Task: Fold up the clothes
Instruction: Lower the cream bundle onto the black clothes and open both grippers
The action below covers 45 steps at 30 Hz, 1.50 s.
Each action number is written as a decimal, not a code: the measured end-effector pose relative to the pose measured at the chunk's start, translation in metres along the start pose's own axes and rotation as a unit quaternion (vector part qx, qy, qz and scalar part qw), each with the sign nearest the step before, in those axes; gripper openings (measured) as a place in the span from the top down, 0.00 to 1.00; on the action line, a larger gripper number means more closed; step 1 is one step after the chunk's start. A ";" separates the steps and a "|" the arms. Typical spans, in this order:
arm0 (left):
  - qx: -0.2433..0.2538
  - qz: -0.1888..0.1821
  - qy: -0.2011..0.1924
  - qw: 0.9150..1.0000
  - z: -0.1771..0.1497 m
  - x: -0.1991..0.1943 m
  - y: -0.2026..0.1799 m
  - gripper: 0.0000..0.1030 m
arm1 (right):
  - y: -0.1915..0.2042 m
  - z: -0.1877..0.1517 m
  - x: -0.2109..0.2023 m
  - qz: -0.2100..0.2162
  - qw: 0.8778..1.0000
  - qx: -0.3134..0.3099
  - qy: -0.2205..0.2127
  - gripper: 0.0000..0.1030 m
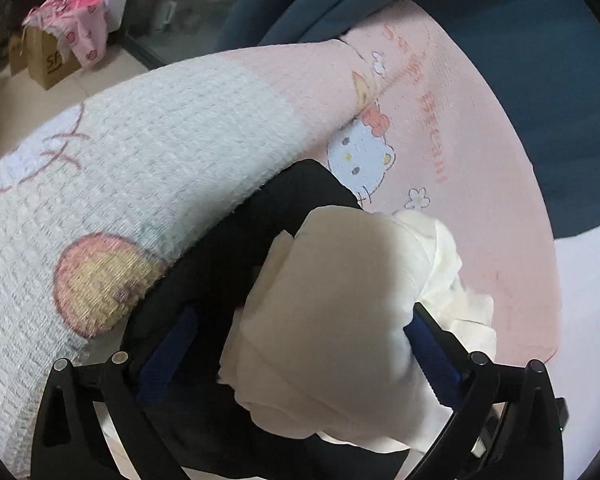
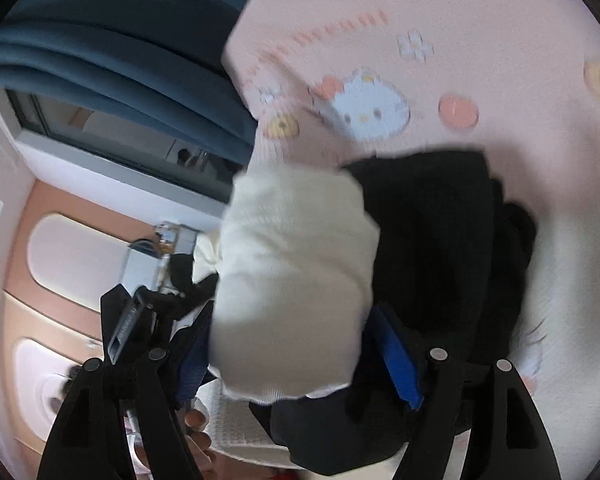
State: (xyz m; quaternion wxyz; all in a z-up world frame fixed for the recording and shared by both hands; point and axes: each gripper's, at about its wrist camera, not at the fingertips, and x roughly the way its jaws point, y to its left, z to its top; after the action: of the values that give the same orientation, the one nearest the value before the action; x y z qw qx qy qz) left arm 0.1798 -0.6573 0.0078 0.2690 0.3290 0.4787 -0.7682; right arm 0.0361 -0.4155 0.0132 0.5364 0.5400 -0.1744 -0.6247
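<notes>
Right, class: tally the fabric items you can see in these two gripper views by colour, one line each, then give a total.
Cream-white: 1, the cream garment between the left gripper fingers
Black: 1, the black garment under it
Pink: 2, the Hello Kitty blanket and the pink cloth draped on the cardboard box
Blue: 1, the blue fabric behind
Total: 5

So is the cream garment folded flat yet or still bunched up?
Bunched up. The cream garment sits as a rumpled wad between the left gripper fingers, over black clothing, not flat.

Soft daylight, motion blur, fisheye vignetting
</notes>
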 end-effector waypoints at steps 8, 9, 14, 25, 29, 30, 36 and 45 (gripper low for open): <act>0.020 0.005 -0.006 1.000 -0.008 -0.002 -0.003 0.00 | 0.014 0.028 0.001 -0.044 0.998 -0.024 -0.038 0.51; 0.019 0.002 -0.006 1.000 -0.012 -0.002 -0.003 0.00 | 0.010 0.028 0.007 -0.050 0.998 -0.018 -0.031 0.51; 0.013 -0.001 -0.016 1.000 -0.013 -0.006 0.001 0.00 | -0.002 0.024 0.014 -0.058 0.998 -0.014 -0.027 0.52; 0.064 0.097 -0.117 0.986 -0.039 -0.056 -0.040 0.00 | 0.014 0.025 -0.015 -0.058 0.995 -0.070 -0.042 0.24; 0.020 0.055 -0.113 0.992 -0.039 -0.062 -0.043 0.00 | 0.019 0.027 -0.029 -0.056 0.995 -0.072 -0.046 0.21; 0.006 0.044 -0.115 0.992 -0.039 -0.066 -0.039 0.00 | 0.021 0.026 -0.034 -0.048 0.995 -0.072 -0.045 0.21; -0.018 0.028 -0.131 0.991 -0.064 -0.104 0.000 0.00 | 0.045 0.005 -0.070 -0.077 0.984 -0.156 -0.047 0.18; 0.019 0.043 -0.145 0.988 -0.117 -0.137 -0.018 0.00 | 0.043 -0.037 -0.116 -0.096 0.977 -0.180 -0.062 0.17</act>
State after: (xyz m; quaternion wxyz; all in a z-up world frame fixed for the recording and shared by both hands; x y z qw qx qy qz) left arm 0.2837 -0.5297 0.0846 0.3628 0.2392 0.4055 -0.8042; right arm 0.0704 -0.3183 0.0903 0.5505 0.4092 -0.0395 -0.7266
